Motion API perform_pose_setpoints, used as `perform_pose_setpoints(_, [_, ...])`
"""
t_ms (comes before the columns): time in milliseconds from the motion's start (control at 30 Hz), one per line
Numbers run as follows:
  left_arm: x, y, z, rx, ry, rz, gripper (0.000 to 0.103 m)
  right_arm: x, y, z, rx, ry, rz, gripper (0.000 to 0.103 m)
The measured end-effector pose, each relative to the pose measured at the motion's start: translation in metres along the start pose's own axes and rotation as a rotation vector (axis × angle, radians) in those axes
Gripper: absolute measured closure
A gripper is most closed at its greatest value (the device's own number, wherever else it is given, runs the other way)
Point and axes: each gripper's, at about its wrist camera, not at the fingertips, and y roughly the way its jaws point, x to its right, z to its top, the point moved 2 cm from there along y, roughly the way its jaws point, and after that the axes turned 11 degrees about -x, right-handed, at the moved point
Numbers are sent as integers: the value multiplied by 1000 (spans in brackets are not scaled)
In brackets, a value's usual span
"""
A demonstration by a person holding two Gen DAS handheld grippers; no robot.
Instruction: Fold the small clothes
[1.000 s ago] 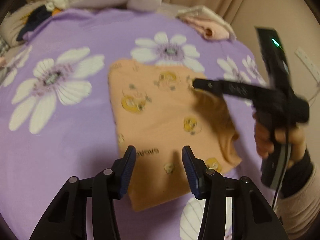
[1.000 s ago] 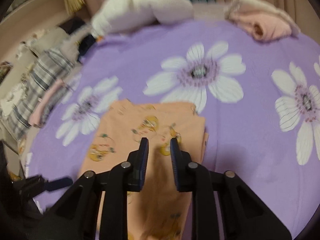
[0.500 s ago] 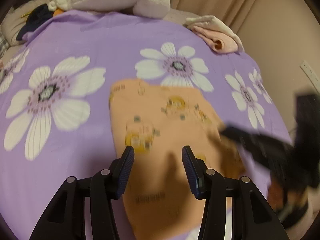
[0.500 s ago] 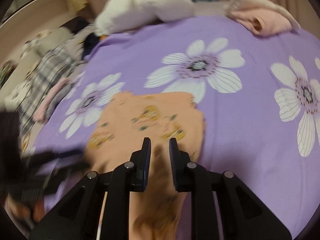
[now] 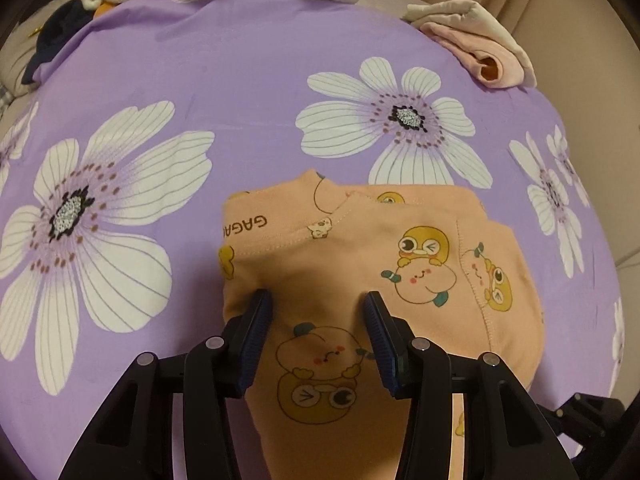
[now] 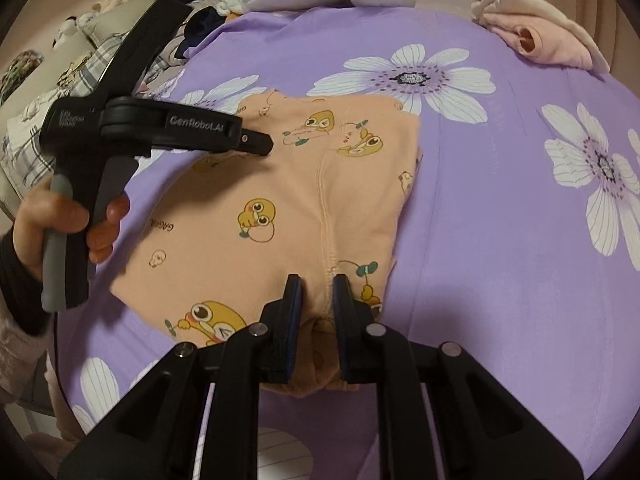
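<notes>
Folded peach garment (image 6: 280,200) on purple floral bedspread (image 6: 500,240).
Left gripper (image 5: 316,312) fingers apart over fabric; right gripper (image 6: 318,292) clamped on garment fold.

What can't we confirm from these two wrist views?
- Right gripper: narrow gap over the orange garment; whether cloth is actually pinched is hidden behind the fingers, right wrist view.
- Garment's near hem: covered by the left gripper body, left wrist view.
- Layer count in the fold: only the top surface shows.
- Pink clothes at the far edge: too bunched to identify.
</notes>
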Motion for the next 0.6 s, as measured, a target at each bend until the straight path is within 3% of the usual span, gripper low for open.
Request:
perform_pose_setpoints(200, [3,-23,-19,44,32,-4,54,-4,-15,-2,24,-6,15,82])
perform_pose_setpoints(400, [10,-37,-61,64,69,8,54,-8,-25,-1,83,15,46,82])
perform_pose_setpoints(600, [7,-25,-93,20,48,-20,54,0,-3,3,11,83,35,86])
